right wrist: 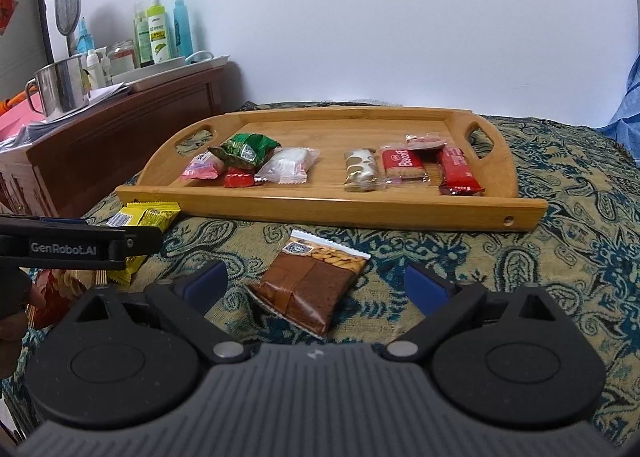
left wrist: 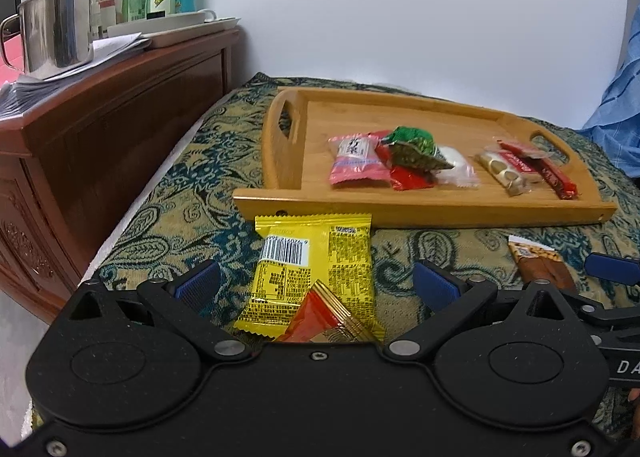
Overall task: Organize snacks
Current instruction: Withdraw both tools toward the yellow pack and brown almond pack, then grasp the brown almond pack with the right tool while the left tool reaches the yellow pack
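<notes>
Brown snack packet (right wrist: 310,283) on the cloth between the spread, untouching fingers (right wrist: 208,281) of the right gripper (right wrist: 316,285) (left gripper (left wrist: 316,285) likewise agape).

bare wooden tray (right wrist: 332,213) back half, snacks (right wrist: 362,169) crowding front

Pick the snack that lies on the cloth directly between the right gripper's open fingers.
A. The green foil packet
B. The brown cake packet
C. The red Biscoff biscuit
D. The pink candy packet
B: in the right wrist view the brown cake packet lies on the patterned cloth between the spread fingers of the right gripper, while the other three wrappers lie inside the wooden tray.
</notes>
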`<action>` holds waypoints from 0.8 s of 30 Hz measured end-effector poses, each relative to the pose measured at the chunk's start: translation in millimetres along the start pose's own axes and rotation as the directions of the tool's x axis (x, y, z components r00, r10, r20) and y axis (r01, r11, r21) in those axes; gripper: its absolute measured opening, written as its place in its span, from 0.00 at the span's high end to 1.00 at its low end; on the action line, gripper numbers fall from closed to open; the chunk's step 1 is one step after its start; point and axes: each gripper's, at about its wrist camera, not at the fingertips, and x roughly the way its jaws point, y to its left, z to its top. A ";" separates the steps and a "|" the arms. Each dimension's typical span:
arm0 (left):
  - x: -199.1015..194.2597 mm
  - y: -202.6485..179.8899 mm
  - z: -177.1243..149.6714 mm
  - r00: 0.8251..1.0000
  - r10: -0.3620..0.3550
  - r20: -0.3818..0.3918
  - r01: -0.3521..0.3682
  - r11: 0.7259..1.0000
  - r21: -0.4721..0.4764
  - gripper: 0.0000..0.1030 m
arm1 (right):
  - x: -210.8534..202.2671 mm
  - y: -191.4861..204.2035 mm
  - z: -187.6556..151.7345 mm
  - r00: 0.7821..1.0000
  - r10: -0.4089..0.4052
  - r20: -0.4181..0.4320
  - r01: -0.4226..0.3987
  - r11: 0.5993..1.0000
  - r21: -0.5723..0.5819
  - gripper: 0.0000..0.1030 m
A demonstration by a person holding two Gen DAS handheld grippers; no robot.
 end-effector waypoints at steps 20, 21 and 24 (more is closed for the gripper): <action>14.0 -1.6 -5.8 1.000 -0.004 -0.027 0.004 1.000 0.005 0.00 | 7.7 14.3 -5.4 1.000 0.021 -0.001 -0.021 0.998 -0.061 0.04; 14.1 -1.6 -5.8 1.000 -0.006 -0.027 0.006 1.000 0.005 0.00 | 8.5 15.1 -5.2 1.000 0.021 -0.001 -0.021 0.998 -0.062 0.05; 13.8 -1.1 -5.5 0.999 -0.017 -0.028 0.017 1.000 -0.001 0.03 | 8.8 16.2 -5.5 1.000 0.023 0.002 -0.022 0.998 -0.066 0.09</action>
